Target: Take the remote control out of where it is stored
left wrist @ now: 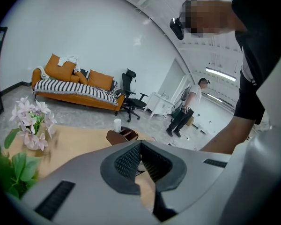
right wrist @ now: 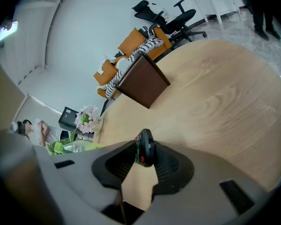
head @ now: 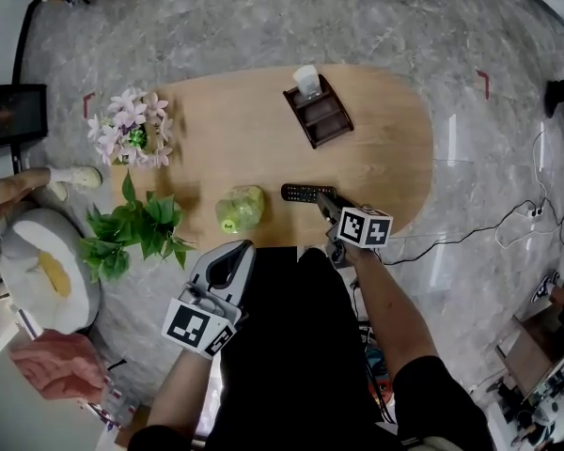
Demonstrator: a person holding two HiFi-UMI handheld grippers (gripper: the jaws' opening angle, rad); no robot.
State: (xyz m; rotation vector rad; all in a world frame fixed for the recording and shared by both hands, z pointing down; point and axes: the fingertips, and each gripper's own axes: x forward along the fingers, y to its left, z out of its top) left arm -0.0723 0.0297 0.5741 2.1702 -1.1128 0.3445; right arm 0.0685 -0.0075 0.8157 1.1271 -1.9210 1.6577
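- Two grippers sit nearest, one in each of the person's hands, at the near edge of the oval wooden table (head: 235,139).
- Left gripper (head: 237,248) hangs just short of the table edge. In its own view (left wrist: 140,146) the pads meet at the tips with nothing between them.
- Right gripper (head: 325,200) reaches over the near edge. Its own view (right wrist: 145,146) shows the jaws narrowly parted around one end of the black remote control (right wrist: 144,150), with a pad against each side and no gap showing.
- From above, the remote control (head: 301,193) lies low over the near part of the table, pointing left away from the gripper. Whether it rests on the wood cannot be told.
- Just left of it sits a green bag (head: 240,208), close by but not touching.
- A leafy green plant (head: 136,228) stands off the table's left end, and pink flowers (head: 132,125) stand on the table beyond it.
- At the far edge, well apart from the remote control, stands a dark brown holder (head: 320,116) with a white cup (head: 307,81) at its far end.
- Farthest off, an orange sofa (left wrist: 75,86) stands against the wall.
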